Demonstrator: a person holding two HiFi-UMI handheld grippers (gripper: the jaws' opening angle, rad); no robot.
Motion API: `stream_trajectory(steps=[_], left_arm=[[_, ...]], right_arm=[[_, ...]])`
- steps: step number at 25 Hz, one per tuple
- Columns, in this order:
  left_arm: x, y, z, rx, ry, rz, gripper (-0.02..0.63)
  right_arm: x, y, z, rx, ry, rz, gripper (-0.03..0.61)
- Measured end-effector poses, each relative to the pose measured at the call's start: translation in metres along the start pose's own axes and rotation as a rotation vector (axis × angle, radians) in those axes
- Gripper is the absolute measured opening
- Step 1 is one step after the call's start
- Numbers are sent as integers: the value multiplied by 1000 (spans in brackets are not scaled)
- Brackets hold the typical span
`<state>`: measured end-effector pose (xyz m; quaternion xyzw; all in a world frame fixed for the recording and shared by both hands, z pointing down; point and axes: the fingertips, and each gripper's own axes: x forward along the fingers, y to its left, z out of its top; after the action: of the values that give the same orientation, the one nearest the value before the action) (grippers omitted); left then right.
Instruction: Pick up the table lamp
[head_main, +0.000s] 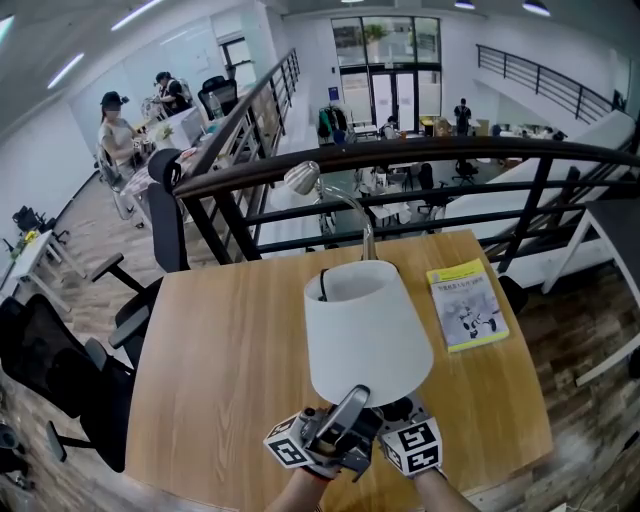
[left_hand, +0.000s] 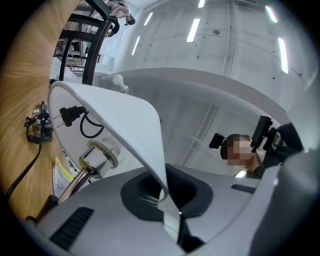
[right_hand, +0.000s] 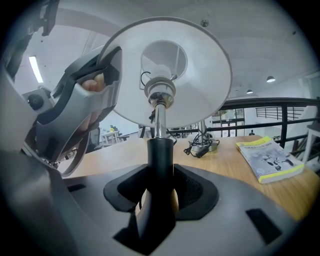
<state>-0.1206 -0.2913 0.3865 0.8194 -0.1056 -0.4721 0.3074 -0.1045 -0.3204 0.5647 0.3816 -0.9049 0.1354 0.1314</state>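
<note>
The table lamp has a white cone shade (head_main: 365, 330), a chrome stem and a black lower stem (right_hand: 160, 160). It stands tilted over the near edge of the wooden table (head_main: 220, 350). My left gripper (head_main: 342, 418) points upward and is shut on the shade's lower rim (left_hand: 125, 125), which runs down between its jaws. My right gripper (head_main: 398, 412) is shut on the black lower stem, seen from below the shade's open underside (right_hand: 200, 75). The bulb socket (left_hand: 100, 152) and the lamp's plug (left_hand: 67, 115) show inside the shade. In the head view the shade hides the lamp's foot.
A yellow-edged book (head_main: 467, 305) lies on the table's right side. A silver gooseneck lamp (head_main: 305, 178) with a coiled cable (right_hand: 202, 145) stands at the far edge. A black railing (head_main: 400, 160) runs behind the table, and an office chair (head_main: 165, 210) stands at the left.
</note>
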Motion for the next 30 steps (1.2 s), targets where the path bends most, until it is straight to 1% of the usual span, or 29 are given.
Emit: stream_trajectory(steps=[8, 18, 30], left_arm=[[10, -22, -17, 23, 36, -19, 11], [19, -56, -38, 75, 72, -30, 11], [32, -92, -48, 121, 73, -53, 11]], right_arm=[[-22, 4, 5, 17, -30, -4, 160], [-54, 11, 13, 0, -70, -4, 160], [-83, 21, 33, -25, -115, 4, 160]])
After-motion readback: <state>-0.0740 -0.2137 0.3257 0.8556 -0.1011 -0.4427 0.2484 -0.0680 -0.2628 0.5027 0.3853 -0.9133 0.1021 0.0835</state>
